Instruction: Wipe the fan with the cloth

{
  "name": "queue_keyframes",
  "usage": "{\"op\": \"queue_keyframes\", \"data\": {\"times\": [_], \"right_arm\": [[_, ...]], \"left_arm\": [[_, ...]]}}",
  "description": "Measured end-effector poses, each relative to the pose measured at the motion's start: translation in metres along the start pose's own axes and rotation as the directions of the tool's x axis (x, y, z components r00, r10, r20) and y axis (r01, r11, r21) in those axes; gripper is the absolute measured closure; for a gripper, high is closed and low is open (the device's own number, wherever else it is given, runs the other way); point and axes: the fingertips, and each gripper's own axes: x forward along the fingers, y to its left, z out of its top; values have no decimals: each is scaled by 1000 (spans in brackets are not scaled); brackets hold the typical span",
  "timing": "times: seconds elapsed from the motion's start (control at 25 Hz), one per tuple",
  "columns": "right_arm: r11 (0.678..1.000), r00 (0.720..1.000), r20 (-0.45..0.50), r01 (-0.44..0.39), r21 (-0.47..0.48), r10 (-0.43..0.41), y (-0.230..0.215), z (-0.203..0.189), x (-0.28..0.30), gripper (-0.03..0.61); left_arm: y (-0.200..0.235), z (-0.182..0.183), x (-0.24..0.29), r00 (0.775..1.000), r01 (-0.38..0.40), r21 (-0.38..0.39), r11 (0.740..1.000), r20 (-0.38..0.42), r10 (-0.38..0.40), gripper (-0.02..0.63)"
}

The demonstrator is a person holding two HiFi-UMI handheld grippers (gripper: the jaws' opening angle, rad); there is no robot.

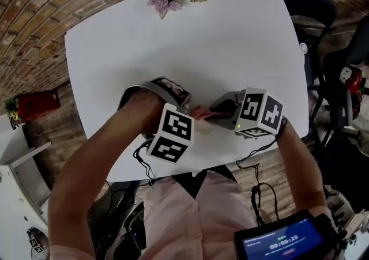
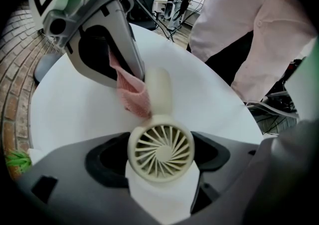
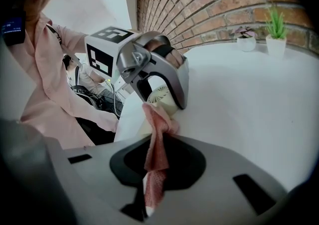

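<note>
At the near edge of the white table (image 1: 230, 40), both forearms reach in from the person's side. The left hand (image 1: 141, 112) is turned steeply downward; the right forearm (image 1: 300, 161) comes in at a shallower slant toward it. Left gripper (image 2: 162, 161): jaws set wide, clenched on either side of the round head of the cream fan (image 2: 160, 144), whose handle juts away over the tabletop. Right gripper (image 3: 155, 169): jaws closed, pinching a pink cloth (image 3: 158, 139) — its free end is bunched against the fan's handle, just behind the head. The two grippers sit close together, nearly tip to tip.
</note>
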Motion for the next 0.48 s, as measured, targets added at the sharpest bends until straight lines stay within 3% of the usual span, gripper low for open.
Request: {"op": "queue_keyframes", "data": {"times": [0.48], "right_arm": [[1000, 1000, -27, -10, 22, 10, 24, -31, -7, 548]], "left_arm": [[0, 0, 1, 1000, -5, -1, 1000, -19, 5, 235]]}}
